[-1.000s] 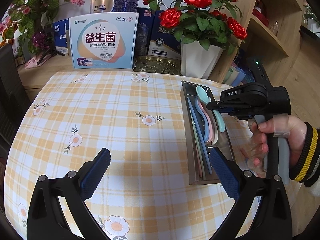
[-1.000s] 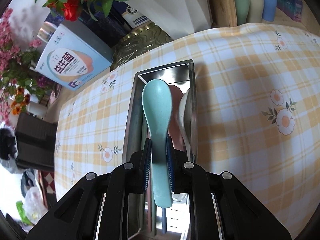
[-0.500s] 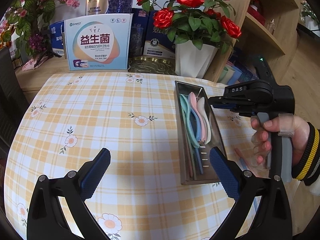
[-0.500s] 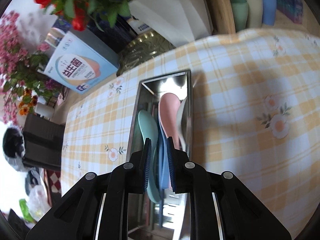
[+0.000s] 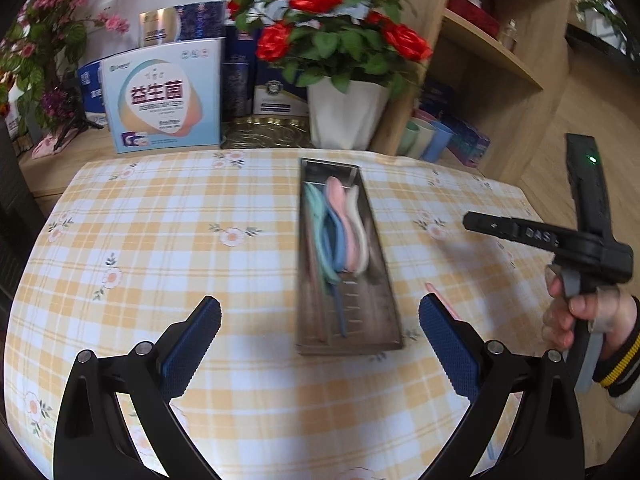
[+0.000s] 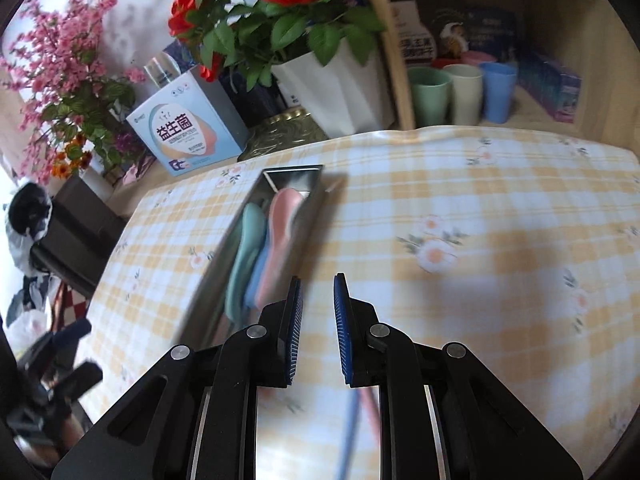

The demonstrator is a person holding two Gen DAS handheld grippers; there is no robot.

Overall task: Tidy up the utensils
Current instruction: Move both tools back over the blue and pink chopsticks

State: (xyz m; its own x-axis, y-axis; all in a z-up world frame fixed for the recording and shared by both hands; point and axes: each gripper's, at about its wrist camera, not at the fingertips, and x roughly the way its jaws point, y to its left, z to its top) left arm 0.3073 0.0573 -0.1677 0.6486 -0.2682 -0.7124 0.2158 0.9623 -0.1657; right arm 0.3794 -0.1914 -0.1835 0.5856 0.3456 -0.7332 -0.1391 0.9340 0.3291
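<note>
A narrow metal tray [image 5: 360, 320] lies lengthwise on the checked tablecloth. In it lie a green spoon [image 5: 316, 208], a blue spoon [image 5: 336, 244], a pink spoon [image 5: 336, 196] and a white spoon [image 5: 356, 216]. My left gripper [image 5: 320, 306] hovers near the tray's front end, open wide and empty. My right gripper [image 6: 318, 284] is to the right of the tray [image 6: 292, 178], its pads a narrow gap apart with nothing between them. It also shows in a hand at the right of the left wrist view [image 5: 472, 222]. Thin blue and pink sticks [image 6: 352, 420] lie on the cloth under it.
A white pot of red roses [image 5: 344, 116] and a printed box [image 5: 164, 96] stand behind the table. Green, cream and blue cups [image 6: 460, 92] sit on a low shelf at the back right. A pink stick [image 5: 434, 292] lies right of the tray.
The right gripper let go of the green spoon, which now lies in the tray, and drew away to the right. The left gripper pulled back, so the tray sits mid-view.
</note>
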